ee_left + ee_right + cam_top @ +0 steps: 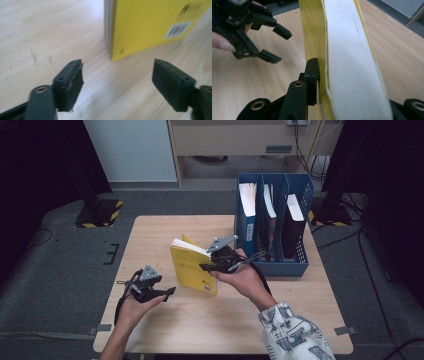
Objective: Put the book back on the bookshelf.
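Holding pattern: one book is upright at the middle of the high view while a free gripper waits to its left.
Left gripper [170, 291]: lower left of the high view, jaws spread wide with nothing between them; in the left gripper view they frame bare wood just short of the book's lower corner, likely staged to steady or take it.
Yellow paperback book with a barcode on its cover [192, 270]: centre of the high view, standing on its bottom edge on the table, tilted slightly; kept upright, I judge, so it can slide spine-down into a slot.
Right gripper [206, 267]: just right of the book, jaws clamped across its thickness near the page edge; the right gripper view shows one black jaw pressed on the yellow cover, the other behind the white page block.
Light wooden table [165, 227]: carries everything.
Blue plastic three-slot file rack [300, 265]: upper right of the high view, apart from the book; each slot already holds something.
Count: two grippers, one yellow book, one rack, three slots.
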{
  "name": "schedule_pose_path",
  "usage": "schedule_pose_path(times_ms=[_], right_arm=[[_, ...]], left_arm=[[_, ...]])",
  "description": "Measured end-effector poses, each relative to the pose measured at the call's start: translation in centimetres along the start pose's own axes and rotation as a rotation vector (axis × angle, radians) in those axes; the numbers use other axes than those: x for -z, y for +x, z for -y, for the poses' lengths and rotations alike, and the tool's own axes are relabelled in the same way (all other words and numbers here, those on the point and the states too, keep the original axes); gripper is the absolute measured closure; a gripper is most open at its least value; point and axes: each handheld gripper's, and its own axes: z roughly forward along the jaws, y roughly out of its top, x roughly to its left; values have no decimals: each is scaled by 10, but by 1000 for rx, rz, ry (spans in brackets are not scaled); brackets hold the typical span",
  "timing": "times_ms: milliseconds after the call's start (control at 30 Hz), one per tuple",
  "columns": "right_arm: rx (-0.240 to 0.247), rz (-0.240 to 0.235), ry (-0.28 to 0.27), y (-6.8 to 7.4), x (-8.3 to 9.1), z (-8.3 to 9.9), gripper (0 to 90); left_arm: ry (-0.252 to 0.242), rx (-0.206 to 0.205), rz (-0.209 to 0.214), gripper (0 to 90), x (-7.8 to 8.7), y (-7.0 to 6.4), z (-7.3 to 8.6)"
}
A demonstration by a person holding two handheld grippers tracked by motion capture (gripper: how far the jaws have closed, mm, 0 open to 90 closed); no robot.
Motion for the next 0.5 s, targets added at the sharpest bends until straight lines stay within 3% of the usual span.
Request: schedule_pose_path(times_ms=[67, 100, 233, 500], right_arm=[[-3, 0, -3, 0, 1, 0, 705], [-10, 1, -8, 1, 1, 1, 700], [-10, 2, -11, 1, 0, 0, 691], [-9, 9, -22, 2, 1, -7, 647]], left_arm=[[11, -4, -12, 178, 1, 0, 3], [42, 6, -32, 150, 1, 1, 13], [54, 28, -39, 88, 2, 3, 24], [53, 45, -58, 90, 2, 11, 28]])
